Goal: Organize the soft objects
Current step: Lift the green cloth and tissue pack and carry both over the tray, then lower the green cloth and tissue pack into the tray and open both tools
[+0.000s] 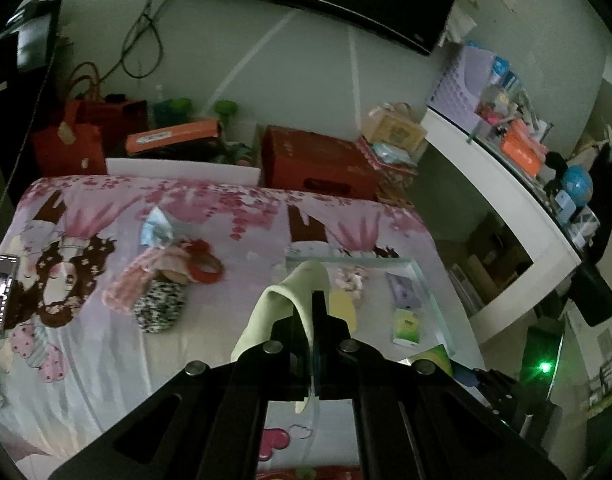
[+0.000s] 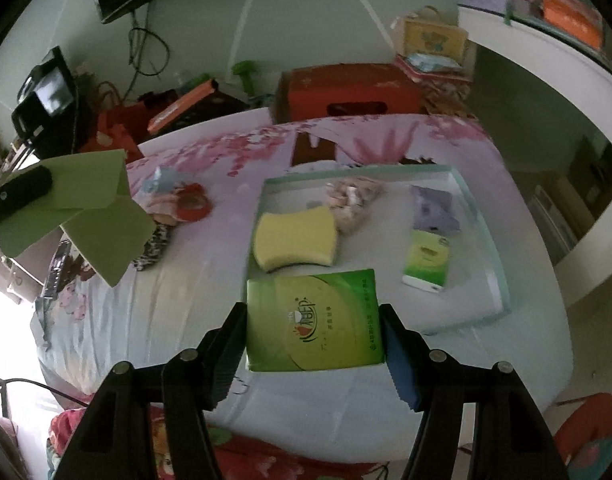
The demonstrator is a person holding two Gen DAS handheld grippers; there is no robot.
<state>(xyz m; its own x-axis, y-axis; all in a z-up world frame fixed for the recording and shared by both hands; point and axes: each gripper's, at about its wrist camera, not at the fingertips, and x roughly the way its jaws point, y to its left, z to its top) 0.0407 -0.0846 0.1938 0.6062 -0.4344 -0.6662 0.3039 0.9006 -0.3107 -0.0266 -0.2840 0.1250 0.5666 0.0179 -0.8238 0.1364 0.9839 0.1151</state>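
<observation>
My left gripper (image 1: 308, 304) is shut on a pale green cloth (image 1: 284, 304) and holds it above the bed; the cloth (image 2: 86, 204) also hangs at the left of the right wrist view. My right gripper (image 2: 314, 320) is shut on a large green tissue pack (image 2: 314, 320), held above the near edge of a clear glass tray (image 2: 482, 248). In the tray lie a yellow sponge (image 2: 296, 238), a small green tissue pack (image 2: 426, 260), a purple pack (image 2: 432, 208) and a pinkish soft bundle (image 2: 352, 200).
A pile of soft items (image 1: 166, 276) lies on the floral bedsheet (image 1: 86, 352) left of the tray: a leopard-print piece, a pink cloth, a red ring, a blue cloth. Red boxes (image 1: 318, 168) stand behind the bed. A white desk (image 1: 506, 208) stands at right.
</observation>
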